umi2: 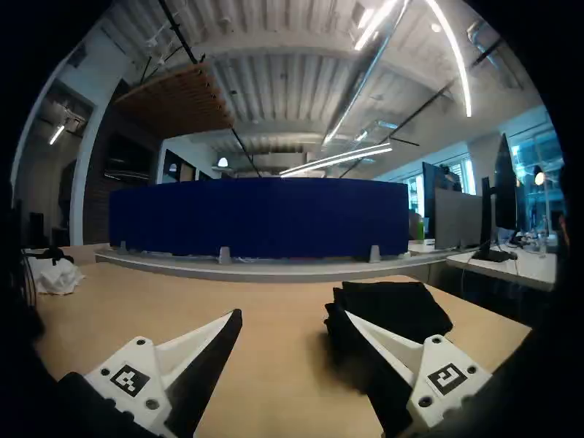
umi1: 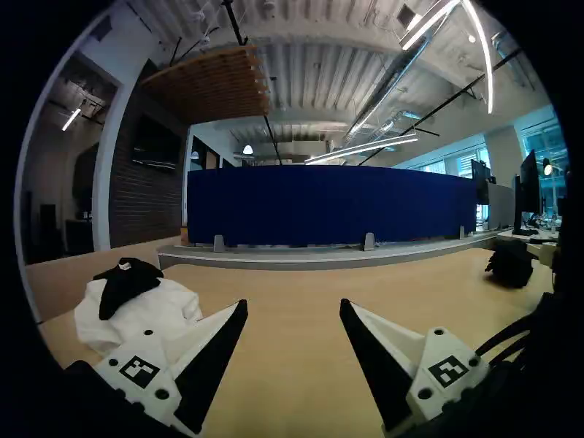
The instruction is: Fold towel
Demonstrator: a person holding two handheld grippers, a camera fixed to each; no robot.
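Note:
In the left gripper view my left gripper (umi1: 293, 305) hovers open over bare wooden table (umi1: 306, 292), nothing between its fingers. A heap of white cloth with a black piece on top (umi1: 135, 303) lies just left of its left finger. A dark folded towel stack (umi1: 511, 264) sits far right. In the right gripper view my right gripper (umi2: 288, 315) is open low over the table; a stack of folded black towels (umi2: 394, 310) lies right behind and beside its right finger (umi2: 409, 358). The white heap (umi2: 55, 276) shows far left.
A blue partition (umi1: 328, 204) on a grey raised rail (umi1: 314, 255) runs along the table's far edge. Monitors (umi2: 500, 197) stand on a neighbouring desk at the right. Black cables (umi1: 525, 332) hang by the left gripper's right side.

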